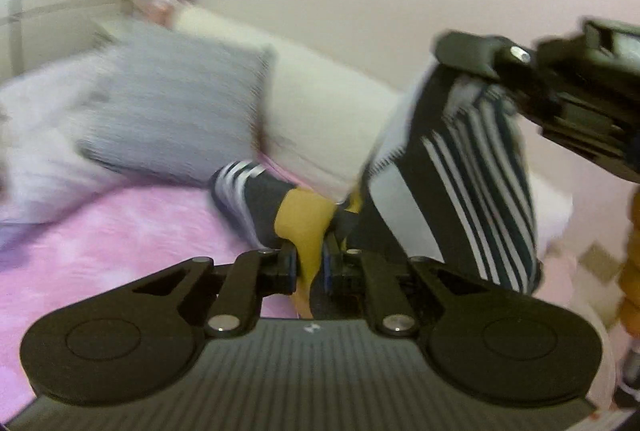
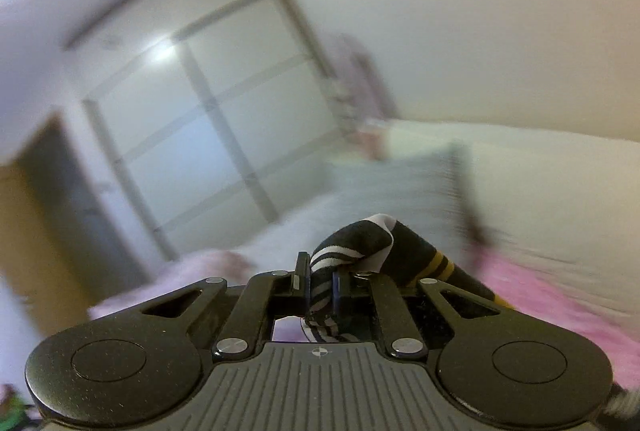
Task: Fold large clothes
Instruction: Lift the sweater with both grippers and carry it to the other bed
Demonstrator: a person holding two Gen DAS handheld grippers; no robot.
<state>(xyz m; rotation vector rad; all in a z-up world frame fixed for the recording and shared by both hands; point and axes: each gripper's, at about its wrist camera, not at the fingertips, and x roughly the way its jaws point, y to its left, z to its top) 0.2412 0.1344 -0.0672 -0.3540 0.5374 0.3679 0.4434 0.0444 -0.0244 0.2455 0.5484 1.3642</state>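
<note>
Claws (image 1: 310, 263) (image 2: 322, 285) both pinch striped garment (image 1: 452, 191), no writing legible

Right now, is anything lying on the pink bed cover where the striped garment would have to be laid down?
Nothing visible does. Both the left gripper and right gripper are shut on the striped garment. The pink bed cover under it shows bare; the grey pillow sits further back, by the wall.

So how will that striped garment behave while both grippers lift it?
Probably floppy: the striped garment hangs slack below the right gripper and bunches at the left gripper. It looks light, since pinches at its edges hold it. Loose parts will likely swing and sag.
</note>
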